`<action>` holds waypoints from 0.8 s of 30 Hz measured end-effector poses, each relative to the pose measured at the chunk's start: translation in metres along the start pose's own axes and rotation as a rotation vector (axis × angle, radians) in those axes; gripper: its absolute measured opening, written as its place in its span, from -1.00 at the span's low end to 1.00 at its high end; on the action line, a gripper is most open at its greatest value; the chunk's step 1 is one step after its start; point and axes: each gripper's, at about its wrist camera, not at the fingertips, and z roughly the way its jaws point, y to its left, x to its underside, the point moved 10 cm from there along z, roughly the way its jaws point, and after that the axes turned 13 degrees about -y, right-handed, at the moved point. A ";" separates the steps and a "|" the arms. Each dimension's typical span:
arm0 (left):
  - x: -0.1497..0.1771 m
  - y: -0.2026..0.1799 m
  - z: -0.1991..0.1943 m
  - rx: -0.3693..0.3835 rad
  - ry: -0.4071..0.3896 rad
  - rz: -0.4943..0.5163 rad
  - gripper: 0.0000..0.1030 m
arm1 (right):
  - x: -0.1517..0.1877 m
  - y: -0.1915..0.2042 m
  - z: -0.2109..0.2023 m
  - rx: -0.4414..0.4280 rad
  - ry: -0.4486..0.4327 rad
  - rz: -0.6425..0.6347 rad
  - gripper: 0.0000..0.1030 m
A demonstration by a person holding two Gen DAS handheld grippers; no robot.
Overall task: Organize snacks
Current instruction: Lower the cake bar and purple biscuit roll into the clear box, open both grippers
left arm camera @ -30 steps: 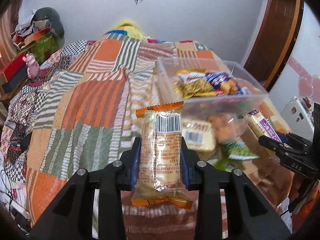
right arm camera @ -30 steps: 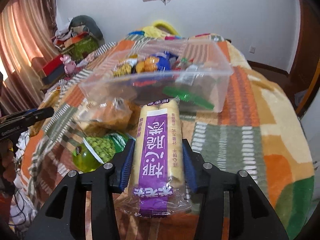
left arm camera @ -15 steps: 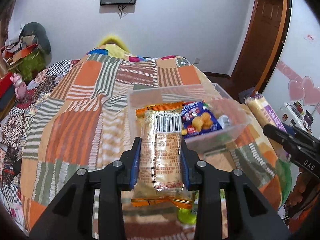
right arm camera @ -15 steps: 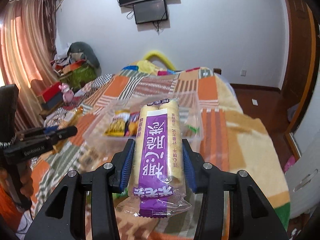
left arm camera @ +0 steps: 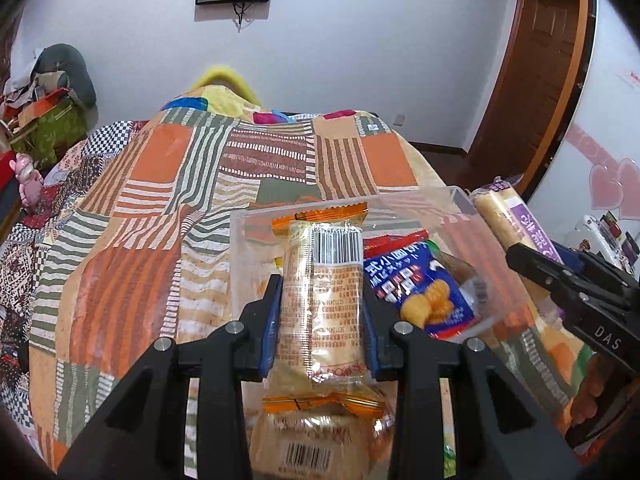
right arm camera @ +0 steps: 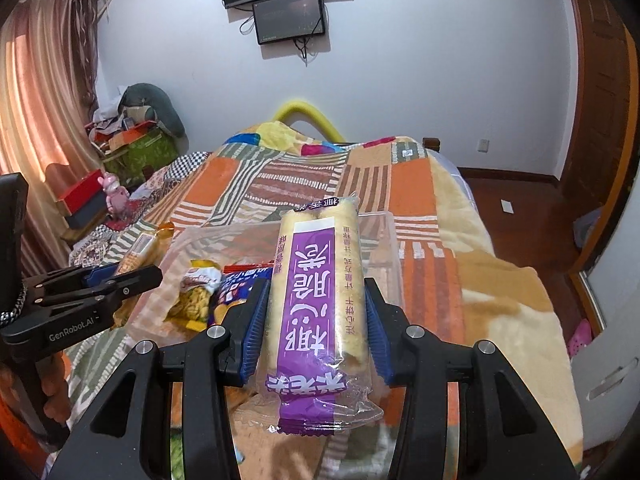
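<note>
My left gripper (left arm camera: 322,316) is shut on an orange-edged biscuit pack (left arm camera: 322,304) and holds it above the near left part of a clear plastic box (left arm camera: 460,204) on the bed. My right gripper (right arm camera: 316,320) is shut on a purple-labelled wafer pack (right arm camera: 316,300), held above the same box (right arm camera: 384,232). The box holds a blue snack bag (left arm camera: 420,288) and a yellow snack bag (right arm camera: 196,296). Each gripper shows in the other's view: the right one (left arm camera: 532,260) and the left one (right arm camera: 132,276).
A patchwork blanket (left arm camera: 160,208) covers the bed. More snack packs lie below my left gripper (left arm camera: 308,440). Boxes and clutter (right arm camera: 132,148) stand at the far left by the curtain. A wooden door (left arm camera: 536,80) is at the right.
Both grippers have risen with their packs and come over the box. The box now sits lower and closer in both views.
</note>
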 end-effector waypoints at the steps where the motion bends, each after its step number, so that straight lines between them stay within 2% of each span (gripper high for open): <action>1: 0.001 0.001 0.003 0.000 0.005 -0.002 -0.33 | 0.001 0.000 0.004 -0.001 0.007 0.000 -0.19; 12: 0.016 0.007 0.026 -0.002 0.042 -0.011 -0.31 | 0.018 0.001 0.022 -0.008 0.070 -0.002 -0.18; 14: 0.016 0.007 0.024 0.001 0.043 -0.011 -0.20 | 0.017 -0.001 0.019 0.006 0.066 -0.003 -0.14; 16: 0.015 0.006 0.020 0.003 0.033 -0.013 -0.01 | 0.014 -0.002 0.018 0.008 0.062 -0.011 -0.10; 24: 0.003 0.006 -0.014 0.004 -0.013 -0.003 0.09 | 0.006 0.005 -0.002 -0.011 0.042 -0.033 -0.06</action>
